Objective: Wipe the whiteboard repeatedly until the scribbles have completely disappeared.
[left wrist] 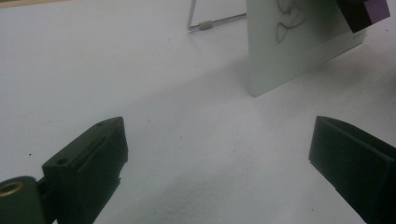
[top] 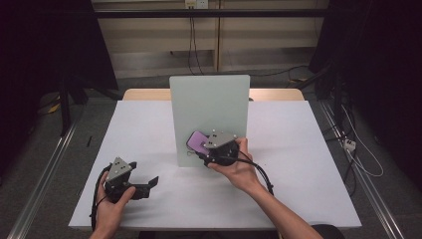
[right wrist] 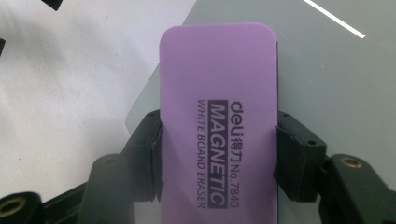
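Observation:
A pale whiteboard (top: 209,104) stands upright on the table's middle, with thin pen scribbles (left wrist: 286,21) low on its face. My right gripper (top: 201,149) is shut on a purple whiteboard eraser (top: 197,140) and holds it against the board's lower part. In the right gripper view the eraser (right wrist: 217,116), printed "MAGNETIC WHITE BOARD ERASER", sits between the two black pads (right wrist: 152,144) of that gripper (right wrist: 217,158), with the board (right wrist: 336,84) behind it. My left gripper (top: 144,174) rests on the table at the front left, open and holding nothing (left wrist: 217,144).
A white sheet covers the table (top: 298,164). The board's wire stand (left wrist: 205,24) shows behind its edge. Cables trail from both grippers toward the front edge, and dark floor with rails lies to either side.

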Motion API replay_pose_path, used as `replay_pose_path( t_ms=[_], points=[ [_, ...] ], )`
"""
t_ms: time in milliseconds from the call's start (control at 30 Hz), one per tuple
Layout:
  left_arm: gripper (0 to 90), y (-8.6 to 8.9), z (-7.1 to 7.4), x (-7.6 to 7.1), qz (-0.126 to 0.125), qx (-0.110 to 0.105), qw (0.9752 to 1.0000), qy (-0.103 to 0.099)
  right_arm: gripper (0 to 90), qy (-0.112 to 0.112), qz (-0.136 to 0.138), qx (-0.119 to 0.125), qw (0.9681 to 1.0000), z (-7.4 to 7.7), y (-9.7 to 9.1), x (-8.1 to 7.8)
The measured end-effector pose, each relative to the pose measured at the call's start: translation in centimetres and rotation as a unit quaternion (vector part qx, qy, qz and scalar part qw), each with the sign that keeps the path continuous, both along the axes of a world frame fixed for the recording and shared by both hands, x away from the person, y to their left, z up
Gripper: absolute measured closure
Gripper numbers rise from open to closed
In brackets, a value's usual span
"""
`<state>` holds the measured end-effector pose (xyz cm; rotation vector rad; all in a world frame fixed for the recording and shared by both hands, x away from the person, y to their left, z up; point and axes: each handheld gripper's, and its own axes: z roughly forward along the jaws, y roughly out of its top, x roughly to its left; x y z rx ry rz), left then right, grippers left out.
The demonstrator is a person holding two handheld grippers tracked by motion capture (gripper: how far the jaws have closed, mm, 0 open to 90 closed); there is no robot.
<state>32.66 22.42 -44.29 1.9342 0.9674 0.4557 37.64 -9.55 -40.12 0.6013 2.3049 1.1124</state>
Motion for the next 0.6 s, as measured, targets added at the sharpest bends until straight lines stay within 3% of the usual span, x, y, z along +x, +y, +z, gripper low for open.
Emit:
replay_pose_path(
  t_ms=[333,600],
  points=[
    [4.6,0.0,0.0,0.0,0.0,0.0,1.0,0.001,41.9,0.018,0.021,-0.01,0.9996,-1.1,1.1,-0.1],
    [4.6,0.1,0.0,0.0,0.0,-0.003,1.0,0.0,41.9,0.049,0.04,-0.009,0.998,-2.2,2.2,0.0]
  ],
)
